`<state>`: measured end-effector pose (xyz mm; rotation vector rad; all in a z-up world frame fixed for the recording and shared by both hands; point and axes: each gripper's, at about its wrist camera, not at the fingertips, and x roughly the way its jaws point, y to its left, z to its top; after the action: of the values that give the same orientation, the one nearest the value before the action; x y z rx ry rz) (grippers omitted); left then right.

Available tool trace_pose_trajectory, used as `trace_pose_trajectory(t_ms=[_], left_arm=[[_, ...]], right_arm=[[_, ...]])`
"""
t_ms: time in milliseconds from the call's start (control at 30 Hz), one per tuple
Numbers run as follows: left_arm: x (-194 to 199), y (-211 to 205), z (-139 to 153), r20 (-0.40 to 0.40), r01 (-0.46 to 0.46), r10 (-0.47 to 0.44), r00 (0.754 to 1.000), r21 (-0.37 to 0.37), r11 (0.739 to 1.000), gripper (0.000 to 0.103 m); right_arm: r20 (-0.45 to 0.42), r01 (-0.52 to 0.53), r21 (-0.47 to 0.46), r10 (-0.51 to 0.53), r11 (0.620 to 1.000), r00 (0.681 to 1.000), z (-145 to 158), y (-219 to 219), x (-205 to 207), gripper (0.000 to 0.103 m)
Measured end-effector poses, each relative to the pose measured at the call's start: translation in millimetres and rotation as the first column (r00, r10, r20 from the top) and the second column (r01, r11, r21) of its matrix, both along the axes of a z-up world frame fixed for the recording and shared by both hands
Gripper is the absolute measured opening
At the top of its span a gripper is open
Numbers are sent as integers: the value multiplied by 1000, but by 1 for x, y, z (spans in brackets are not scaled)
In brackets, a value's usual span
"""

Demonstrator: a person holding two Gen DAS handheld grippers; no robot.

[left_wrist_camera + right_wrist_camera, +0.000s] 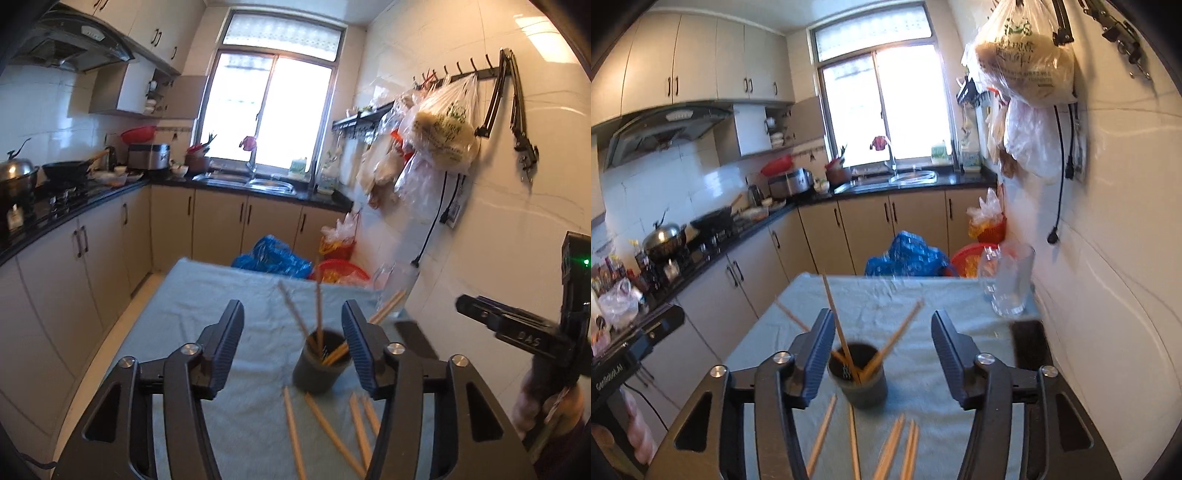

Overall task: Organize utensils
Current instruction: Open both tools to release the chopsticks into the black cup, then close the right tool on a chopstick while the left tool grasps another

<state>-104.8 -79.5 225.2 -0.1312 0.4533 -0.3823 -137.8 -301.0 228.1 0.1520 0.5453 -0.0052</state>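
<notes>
A dark grey cup (pixel 320 363) (pixel 857 376) stands on the light blue cloth (pixel 236 295) (pixel 923 295) and holds several wooden chopsticks that lean out in different directions. More loose chopsticks (pixel 325 424) (pixel 897 446) lie on the cloth in front of it. My left gripper (pixel 292 310) is open, and the cup sits low between its fingers, close to the right one. My right gripper (pixel 882 317) is open too, with the cup near its left finger. Neither gripper's pads touch the cup or a chopstick.
A clear glass jug (pixel 1012 280) (pixel 388 284) stands at the table's far right by the tiled wall, with a flat black object (pixel 1030 343) in front of it. One chopstick (pixel 792 315) lies at the left. Bags and red baskets (pixel 971 258) sit on the floor beyond the table.
</notes>
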Motion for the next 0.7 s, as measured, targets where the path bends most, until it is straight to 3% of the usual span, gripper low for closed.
trace_pose_trajectory(t_ms=[133, 267, 333, 367, 400, 433, 533, 700], left_arm=[[-8, 6, -37, -97, 4, 0, 995, 37, 999, 56], [-4, -2, -92, -223, 37, -14, 975, 99, 994, 56], [4, -11, -123, -313, 78, -35, 949, 126, 989, 56], [7, -15, -135, -350, 95, -43, 936, 134, 986, 56], [10, -19, -148, -387, 115, -53, 921, 138, 984, 53], [13, -25, -163, -428, 140, -67, 901, 141, 980, 51], [16, -40, -186, -476, 182, -84, 875, 163, 970, 47], [21, -62, -198, -490, 217, -100, 866, 189, 958, 47]], right_arm=[[-168, -49, -8, 47, 999, 985, -42, -7, -12, 64], [-337, -65, 29, 71, 997, 939, -108, -19, -20, 63], [-403, -68, 78, 94, 995, 911, -143, -24, -24, 53], [-420, -66, 87, 97, 994, 902, -153, -24, -25, 42], [-442, -63, 101, 101, 993, 891, -167, -25, -26, 37], [-452, -61, 111, 105, 992, 886, -177, -24, -28, 37], [-471, -61, 117, 110, 991, 875, -199, -23, -28, 34], [-471, -48, 120, 99, 992, 876, -215, -25, -16, 34]])
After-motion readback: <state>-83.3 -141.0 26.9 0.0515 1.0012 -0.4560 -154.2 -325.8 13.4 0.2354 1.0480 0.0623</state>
